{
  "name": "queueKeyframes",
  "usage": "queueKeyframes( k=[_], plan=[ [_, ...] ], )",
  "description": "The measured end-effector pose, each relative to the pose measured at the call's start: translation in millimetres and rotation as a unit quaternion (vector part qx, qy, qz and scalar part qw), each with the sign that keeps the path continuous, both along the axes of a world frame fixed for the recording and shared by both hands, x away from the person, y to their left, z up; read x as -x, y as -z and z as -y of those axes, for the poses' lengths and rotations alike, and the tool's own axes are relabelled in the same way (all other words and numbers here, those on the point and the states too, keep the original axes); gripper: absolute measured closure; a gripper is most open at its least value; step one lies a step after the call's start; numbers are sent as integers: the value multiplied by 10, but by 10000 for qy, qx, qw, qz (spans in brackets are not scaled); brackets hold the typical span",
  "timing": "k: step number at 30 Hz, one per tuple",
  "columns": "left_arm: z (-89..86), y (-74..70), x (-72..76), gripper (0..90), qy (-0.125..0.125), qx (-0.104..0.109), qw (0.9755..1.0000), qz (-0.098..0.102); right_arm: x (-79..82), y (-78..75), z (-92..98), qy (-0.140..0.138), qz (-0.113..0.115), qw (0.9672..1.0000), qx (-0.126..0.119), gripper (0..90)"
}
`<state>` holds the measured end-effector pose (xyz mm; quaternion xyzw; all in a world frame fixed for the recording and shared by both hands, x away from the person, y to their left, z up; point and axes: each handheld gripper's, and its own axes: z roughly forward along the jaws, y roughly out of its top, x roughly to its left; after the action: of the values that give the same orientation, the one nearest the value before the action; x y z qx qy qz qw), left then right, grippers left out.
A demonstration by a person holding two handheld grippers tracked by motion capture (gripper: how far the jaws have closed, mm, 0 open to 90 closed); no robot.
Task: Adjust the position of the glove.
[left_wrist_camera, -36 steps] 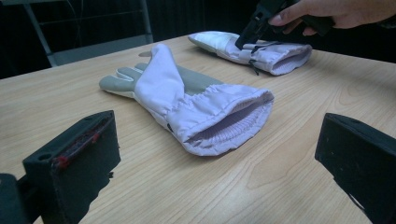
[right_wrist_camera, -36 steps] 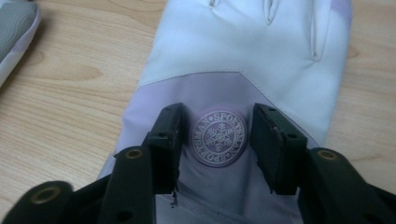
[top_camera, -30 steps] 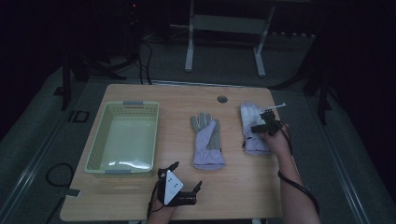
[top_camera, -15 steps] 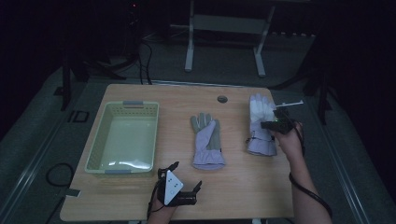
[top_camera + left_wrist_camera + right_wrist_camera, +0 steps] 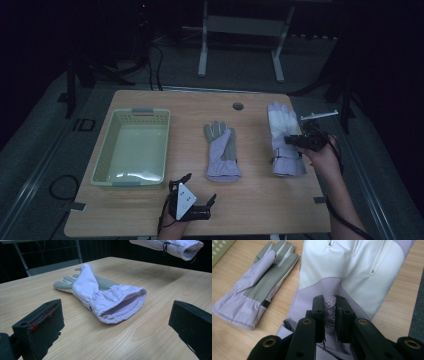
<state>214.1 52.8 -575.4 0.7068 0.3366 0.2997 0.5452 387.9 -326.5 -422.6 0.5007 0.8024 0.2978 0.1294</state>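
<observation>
Gloves are what this is about. The right gripper [image 5: 329, 315] has just closed its jaws, pinching a fold on the back of the white glove [image 5: 284, 135], which hangs clear of the table [image 5: 160, 290], presumably headed for the basket [image 5: 131, 147]. The left gripper [image 5: 192, 202], jaws apart, waits facing the grey-palmed glove [image 5: 100, 297], probably next.

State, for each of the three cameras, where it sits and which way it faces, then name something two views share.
High view: above the table's near edge, facing forward and down; both forearms, left gripper, right gripper.
Left gripper view: low between open jaws, facing the lying glove.
Right gripper view: looks along jaws pinching the lifted glove.
Shared: both gloves and the table appear in all three.
</observation>
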Motion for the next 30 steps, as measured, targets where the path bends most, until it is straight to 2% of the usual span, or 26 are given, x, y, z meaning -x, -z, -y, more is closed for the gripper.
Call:
queueKeyframes(
  k=[4,7,11,17,22,26,30],
  plan=[
    [0,0,0,0,2,1,10000,-2,67,65,-38,-19,-9,10000,69,794],
    [0,-1,-1,0,-5,-4,10000,-9,54,257,-83,-105,-166,9998,55,793],
    [2,0,0,0,-12,-13,10000,1,-16,456,-144,-115,-343,9993,93,792],
    [1,-1,-1,0,-9,-12,10000,-3,-157,656,-172,11,-477,9989,13,785],
    [3,-1,0,0,-7,-18,10000,-3,-251,825,-211,51,-581,9982,136,761],
    [2,0,0,0,-2,-11,10000,0,-270,896,-224,60,-571,9983,111,696],
    [1,-1,-1,0,-3,-7,10000,-8,-260,875,-218,22,-530,9985,153,637]
  ],
)
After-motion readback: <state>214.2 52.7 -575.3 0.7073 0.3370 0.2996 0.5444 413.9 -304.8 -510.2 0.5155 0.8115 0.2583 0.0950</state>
